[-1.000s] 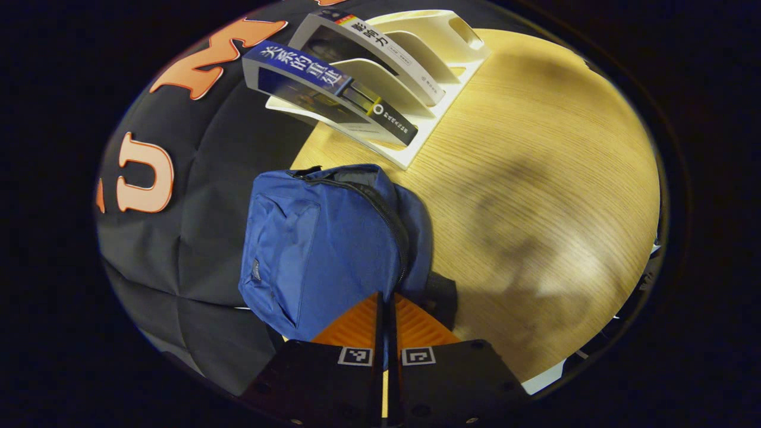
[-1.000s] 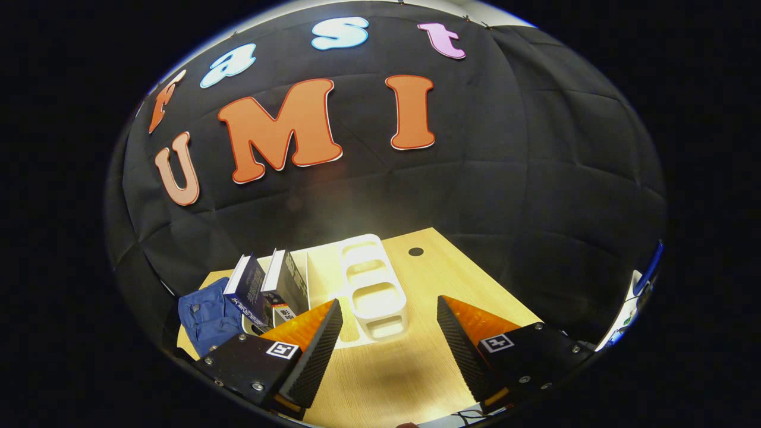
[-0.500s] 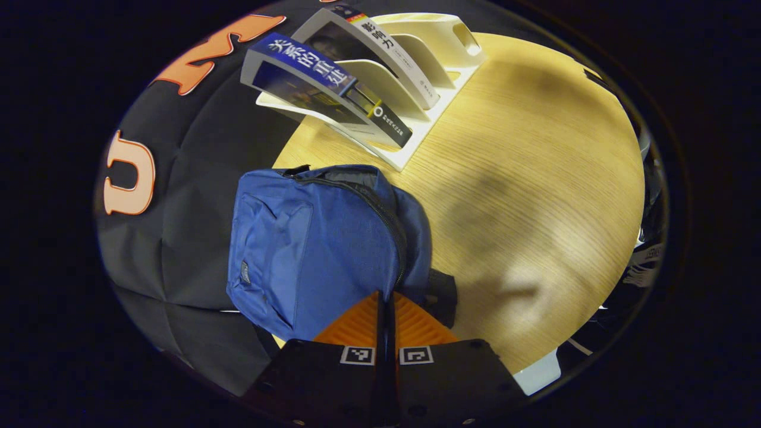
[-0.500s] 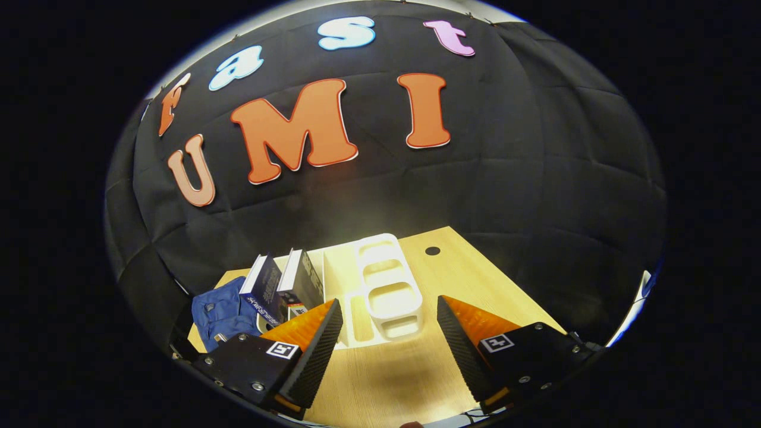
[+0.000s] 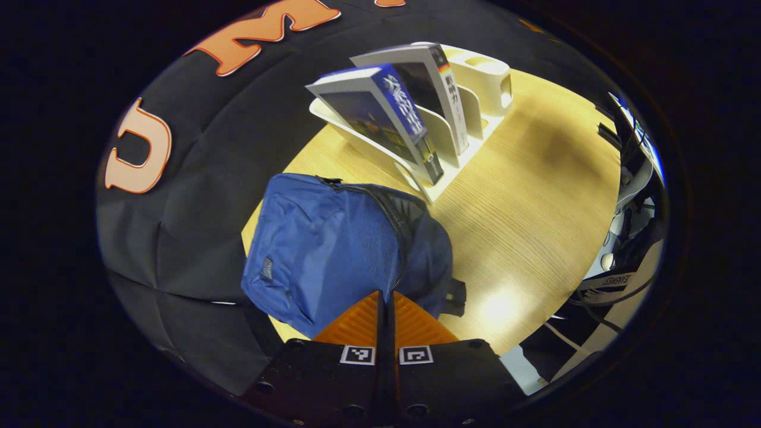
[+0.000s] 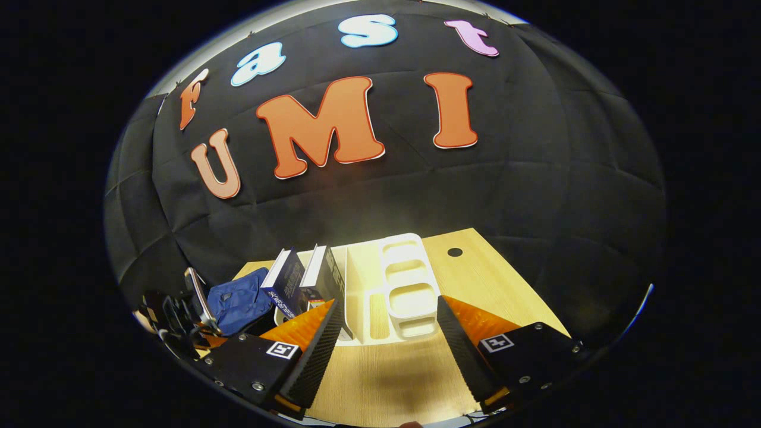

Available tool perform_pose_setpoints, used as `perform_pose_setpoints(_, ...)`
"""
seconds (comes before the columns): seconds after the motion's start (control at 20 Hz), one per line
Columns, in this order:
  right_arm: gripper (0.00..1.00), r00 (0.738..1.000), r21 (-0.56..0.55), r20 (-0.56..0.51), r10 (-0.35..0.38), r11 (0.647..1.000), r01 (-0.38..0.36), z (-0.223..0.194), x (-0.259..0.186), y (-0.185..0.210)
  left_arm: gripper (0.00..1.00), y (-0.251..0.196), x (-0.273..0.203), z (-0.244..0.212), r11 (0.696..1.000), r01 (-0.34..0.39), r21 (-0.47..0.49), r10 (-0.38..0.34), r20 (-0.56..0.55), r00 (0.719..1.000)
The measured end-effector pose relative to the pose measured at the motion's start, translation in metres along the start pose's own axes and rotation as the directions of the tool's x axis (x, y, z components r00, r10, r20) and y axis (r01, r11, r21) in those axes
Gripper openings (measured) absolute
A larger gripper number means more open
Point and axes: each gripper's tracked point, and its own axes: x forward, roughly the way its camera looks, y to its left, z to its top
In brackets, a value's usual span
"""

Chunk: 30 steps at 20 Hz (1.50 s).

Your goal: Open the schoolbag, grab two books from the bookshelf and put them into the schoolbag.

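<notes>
Table (image 5: pixel 535 196): light wood-grain top, carrying the schoolbag and the bookshelf; a small dark round hole (image 6: pixel 455 252) sits near its far edge in the right gripper view.
Schoolbag (image 5: pixel 327 244): blue fabric, lying on the table near the booth's black wall, just in front of the bookshelf; its dark zipper (image 5: pixel 395 232) runs over the top of the bag, and the pictures do not settle whether it is parted. In the right gripper view the bag (image 6: pixel 238 300) lies to the left of the books.
Bookshelf (image 5: pixel 475 89): white divider rack standing on the table beyond the bag; in the right gripper view (image 6: pixel 404 285) its empty slots face the camera.
Blue-spined book (image 5: pixel 386 113): leaning in the slot of the rack nearest the bag.
Dark-covered book (image 5: pixel 437 89): leaning in the next slot, just beside the first; the two stand side by side in the right gripper view as well (image 6: pixel 324 279).
Left gripper (image 5: pixel 386 303): fingers closed together with no gap between them, tips at the near end of the bag by the zipper; whether they pinch anything cannot be told.
Right gripper (image 6: pixel 389 315): fingers spread wide apart, holding nothing, above the table and pointed at the rack.
</notes>
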Motion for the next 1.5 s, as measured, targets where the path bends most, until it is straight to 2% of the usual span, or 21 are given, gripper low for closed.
perform_pose_setpoints(0.35, 0.95, 0.999, -0.006, -0.011, 0.045, 0.999, -0.045, 0.0, 0.002, 0.014, 0.0, 0.067, -0.028, 0.02, 0.998, -0.055, 0.019, 0.054, 0.019, 0.998)
perform_pose_setpoints(0.6, 0.95, 0.998, -0.024, -0.027, 0.048, 0.999, -0.049, 0.0, 0.0, 0.037, 0.0, 0.125, -0.036, 0.039, 0.989, -0.103, 0.102, 0.098, 0.054, 0.994)
perform_pose_setpoints(0.75, 0.95, 1.0, -0.032, -0.015, 0.014, 0.999, -0.014, 0.005, 0.0, 0.05, 0.0, 0.147, -0.033, 0.049, 0.995, -0.054, 0.08, 0.046, 0.099, 0.994)
perform_pose_setpoints(1.0, 0.95, 1.0, -0.004, 0.016, -0.026, 1.0, 0.026, 0.021, 0.0, 0.08, 0.01, 0.193, -0.009, 0.051, 0.993, -0.039, 0.109, 0.023, 0.151, 0.988)
perform_pose_setpoints(1.25, 0.95, 0.998, -0.086, 0.037, -0.05, 0.995, 0.053, 0.055, 0.012, 0.12, 0.01, 0.219, 0.013, 0.054, 0.995, -0.005, 0.103, -0.017, 0.206, 0.978)
perform_pose_setpoints(1.5, 0.95, 0.999, -0.139, -0.032, -0.001, 0.99, -0.004, 0.073, 0.048, 0.178, 0.01, 0.229, 0.038, 0.046, 0.997, 0.051, 0.063, -0.064, 0.23, 0.971)
